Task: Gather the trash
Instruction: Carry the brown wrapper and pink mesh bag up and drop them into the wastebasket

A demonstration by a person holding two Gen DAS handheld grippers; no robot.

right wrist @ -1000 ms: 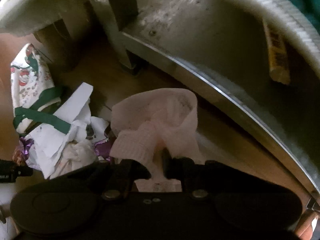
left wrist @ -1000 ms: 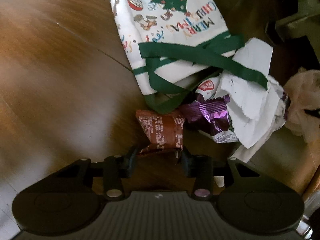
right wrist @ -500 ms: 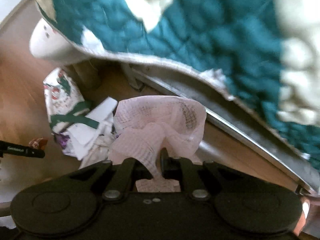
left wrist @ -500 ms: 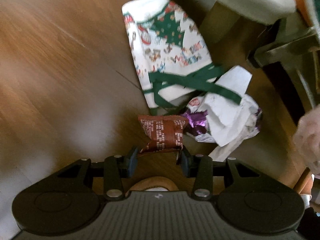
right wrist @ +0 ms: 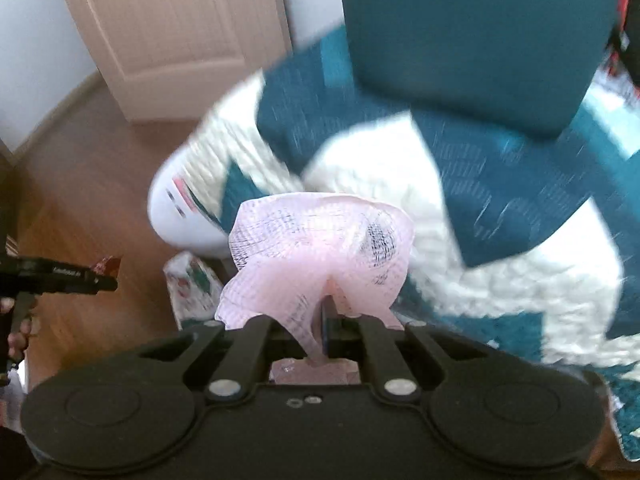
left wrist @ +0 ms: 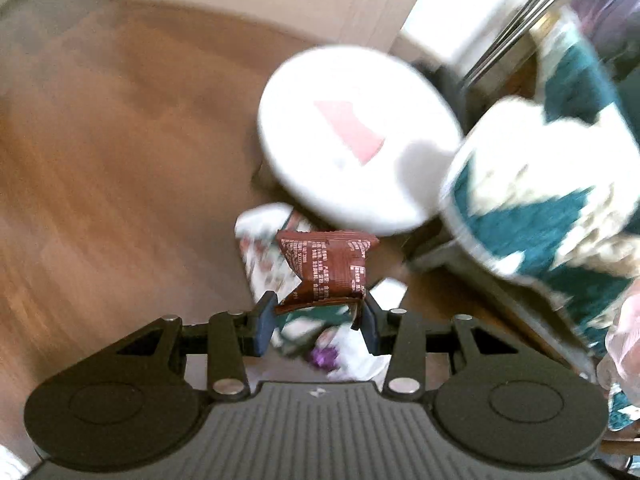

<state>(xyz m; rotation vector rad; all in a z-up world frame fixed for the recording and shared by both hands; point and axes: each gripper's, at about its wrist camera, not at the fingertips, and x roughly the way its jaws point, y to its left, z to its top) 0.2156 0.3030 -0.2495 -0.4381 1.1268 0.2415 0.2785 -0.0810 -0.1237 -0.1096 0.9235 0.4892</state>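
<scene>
The left gripper has its jaws clamped on a brown wrapper. The right gripper pinches a pink mesh cloth above the quilt.

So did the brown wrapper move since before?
Yes. The brown wrapper, pinched in the left gripper, went up. Earlier it lay level with the Christmas bag on the floor; now it hangs high above it.

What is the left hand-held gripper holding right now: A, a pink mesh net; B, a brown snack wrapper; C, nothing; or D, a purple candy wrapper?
B: the left hand-held gripper is pinching the brown snack wrapper by its lower edge, clear of the floor.
</scene>
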